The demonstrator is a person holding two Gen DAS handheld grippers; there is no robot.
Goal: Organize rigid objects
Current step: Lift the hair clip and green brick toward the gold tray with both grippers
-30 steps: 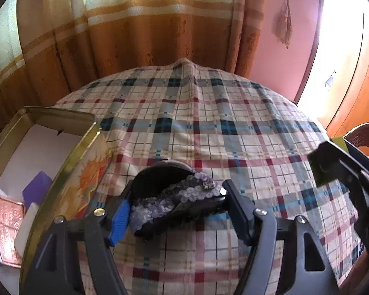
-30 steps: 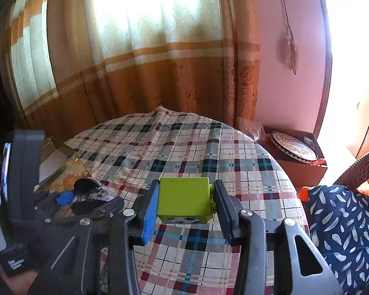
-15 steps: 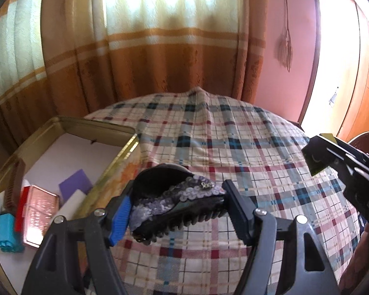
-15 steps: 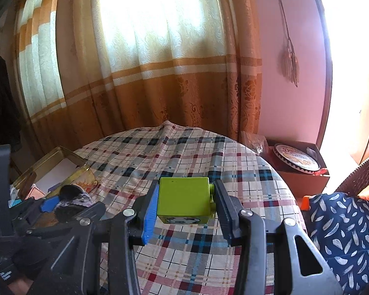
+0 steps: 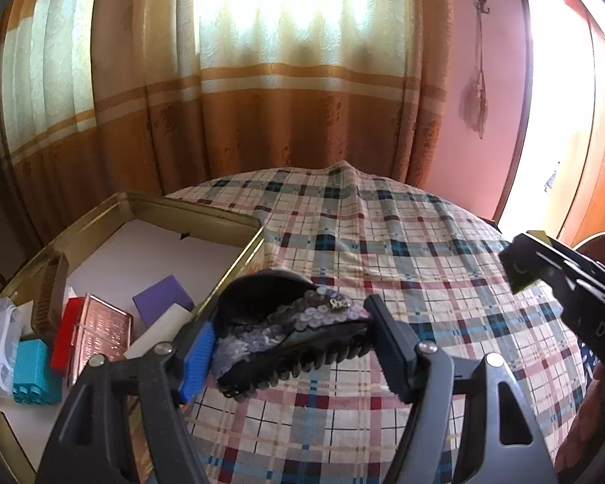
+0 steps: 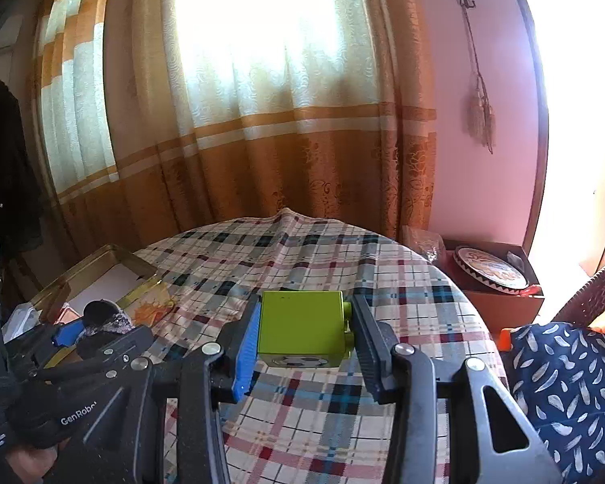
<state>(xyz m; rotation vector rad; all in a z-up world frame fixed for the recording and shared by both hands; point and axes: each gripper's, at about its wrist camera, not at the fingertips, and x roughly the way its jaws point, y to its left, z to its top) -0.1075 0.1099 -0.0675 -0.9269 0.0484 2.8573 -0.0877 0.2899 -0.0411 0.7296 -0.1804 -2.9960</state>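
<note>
Tin (image 5: 238, 222), gold and open, sits at the surface's (image 5: 403, 242) nine o'clock edge in our left view, on the plaid cloth. Inside it we see a copper case (image 5: 101, 334), a red box (image 5: 66, 334), a teal block (image 5: 34, 367), a purple block (image 5: 163, 298) and a white bar (image 5: 159, 332). Our left hand-held gripper (image 5: 290, 343) clamps a black sequinned hair clip (image 5: 286, 326) above the cloth, just at three o'clock of the tin's near wall. Our right hand-held gripper (image 6: 306, 334) grips a green cube (image 6: 302, 330) over the middle of the surface; a football print shows on its underside. At three o'clock in the right view a patterned plate (image 6: 490, 268) lies on a box.
</note>
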